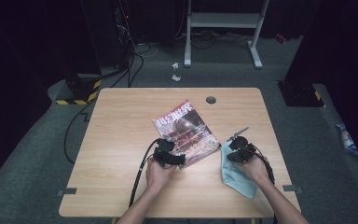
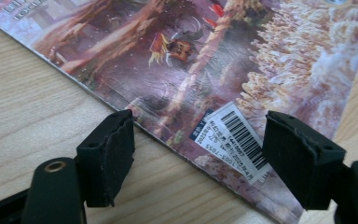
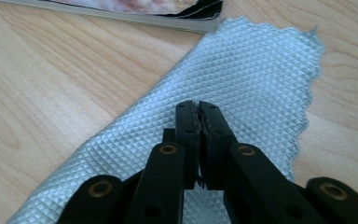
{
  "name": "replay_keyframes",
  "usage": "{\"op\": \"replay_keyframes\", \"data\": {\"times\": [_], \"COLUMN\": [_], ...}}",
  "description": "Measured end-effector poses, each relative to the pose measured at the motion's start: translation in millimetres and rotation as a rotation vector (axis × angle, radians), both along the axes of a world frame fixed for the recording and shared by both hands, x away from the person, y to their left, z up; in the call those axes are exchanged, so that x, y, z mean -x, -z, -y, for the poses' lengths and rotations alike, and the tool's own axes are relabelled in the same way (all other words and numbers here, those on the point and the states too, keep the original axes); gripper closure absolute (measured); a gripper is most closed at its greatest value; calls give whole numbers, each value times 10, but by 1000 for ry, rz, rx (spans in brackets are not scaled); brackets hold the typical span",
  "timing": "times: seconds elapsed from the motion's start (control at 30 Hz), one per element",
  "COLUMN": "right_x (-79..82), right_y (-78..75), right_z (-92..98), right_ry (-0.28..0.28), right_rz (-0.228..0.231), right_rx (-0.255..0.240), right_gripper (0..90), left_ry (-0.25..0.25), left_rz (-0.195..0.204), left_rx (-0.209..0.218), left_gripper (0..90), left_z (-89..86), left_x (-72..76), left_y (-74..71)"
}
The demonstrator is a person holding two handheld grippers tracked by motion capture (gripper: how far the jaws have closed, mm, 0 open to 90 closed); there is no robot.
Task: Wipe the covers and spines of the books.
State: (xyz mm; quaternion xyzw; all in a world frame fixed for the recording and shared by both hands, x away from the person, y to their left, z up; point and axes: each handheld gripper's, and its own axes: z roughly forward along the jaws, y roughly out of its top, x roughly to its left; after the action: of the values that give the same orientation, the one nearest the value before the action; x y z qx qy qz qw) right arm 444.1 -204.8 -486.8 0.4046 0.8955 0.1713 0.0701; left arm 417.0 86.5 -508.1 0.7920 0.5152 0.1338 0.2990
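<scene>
Plenty of bare top is left toward the far and left edges of the light wooden table (image 1: 121, 121). The glossy magazine with a reddish cover (image 1: 185, 131) is laid askew near the middle, straddled at its near edge by the wide-open left gripper (image 2: 198, 154). The right gripper (image 3: 199, 112), jaws pressed together, is held over the pale blue-grey quilted cloth (image 3: 242, 74) near the right edge; whether fabric is pinched can't be told.

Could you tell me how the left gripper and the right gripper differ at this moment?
The left gripper has its jaws wide apart, while the right gripper has its jaws shut together. The left gripper sits at the near edge of the magazine, its jaws astride the barcode corner; the right gripper is over the grey cloth. Whether the right one pinches any cloth is not clear. Both are black and low over the table.
</scene>
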Motion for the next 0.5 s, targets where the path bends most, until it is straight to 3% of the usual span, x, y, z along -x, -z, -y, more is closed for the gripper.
{"op": "replay_keyframes", "data": {"times": [0.17, 0.5], "right_x": [-117, -286], "right_y": [0, 39], "right_z": [27, 175], "right_ry": [16, 106], "right_rz": [37, 92], "right_rx": [42, -5], "right_gripper": [887, 892], "left_ry": [3, 14], "left_rz": [-29, -33], "left_rx": [-16, -19], "left_gripper": [254, 264], "left_z": [6, -33], "left_x": [-34, -58], "left_y": [-20, -25]}}
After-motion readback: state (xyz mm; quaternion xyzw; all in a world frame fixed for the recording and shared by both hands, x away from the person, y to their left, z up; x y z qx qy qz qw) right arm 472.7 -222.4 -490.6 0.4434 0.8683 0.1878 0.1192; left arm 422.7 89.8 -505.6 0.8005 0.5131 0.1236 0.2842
